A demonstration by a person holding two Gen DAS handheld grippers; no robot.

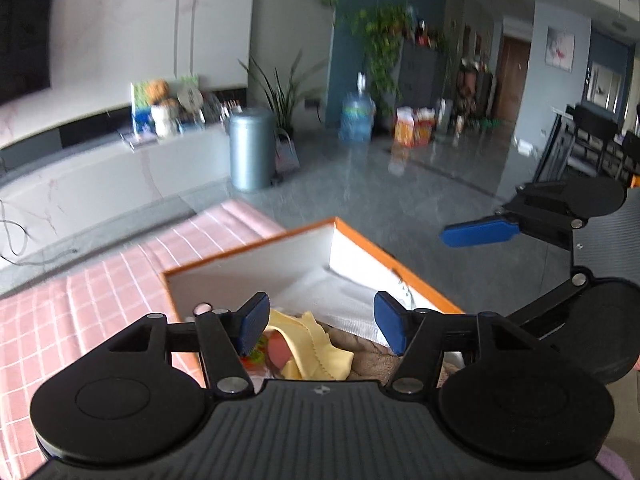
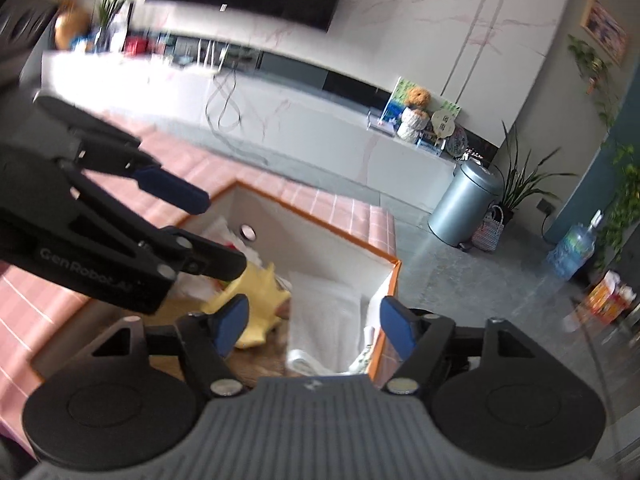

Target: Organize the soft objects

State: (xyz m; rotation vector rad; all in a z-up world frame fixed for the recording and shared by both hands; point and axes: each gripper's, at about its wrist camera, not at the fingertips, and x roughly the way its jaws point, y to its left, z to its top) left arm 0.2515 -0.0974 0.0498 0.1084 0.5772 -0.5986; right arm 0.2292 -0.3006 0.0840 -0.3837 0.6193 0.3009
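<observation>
An orange-rimmed white box [image 1: 256, 264] sits on a pink checked cloth [image 1: 80, 312]. Inside lie a yellow cloth [image 1: 316, 352], a folded white towel [image 1: 344, 300], a brownish soft item [image 1: 368, 356] and a colourful item partly hidden under the yellow cloth. My left gripper [image 1: 322, 326] is open and empty above the box's near part. In the right wrist view the box [image 2: 320, 220] holds the yellow cloth [image 2: 260, 308] and the white towel [image 2: 324, 312]. My right gripper [image 2: 314, 326] is open and empty above the box's right corner. The left gripper [image 2: 188, 216] crosses in from the left.
A grey round bin [image 1: 251, 148] stands on the grey floor [image 1: 360, 184] beyond the table, with a long white TV bench [image 1: 100, 168], plants and a water bottle [image 1: 356, 116] behind. The right gripper's blue finger [image 1: 480, 232] shows at the right in the left wrist view.
</observation>
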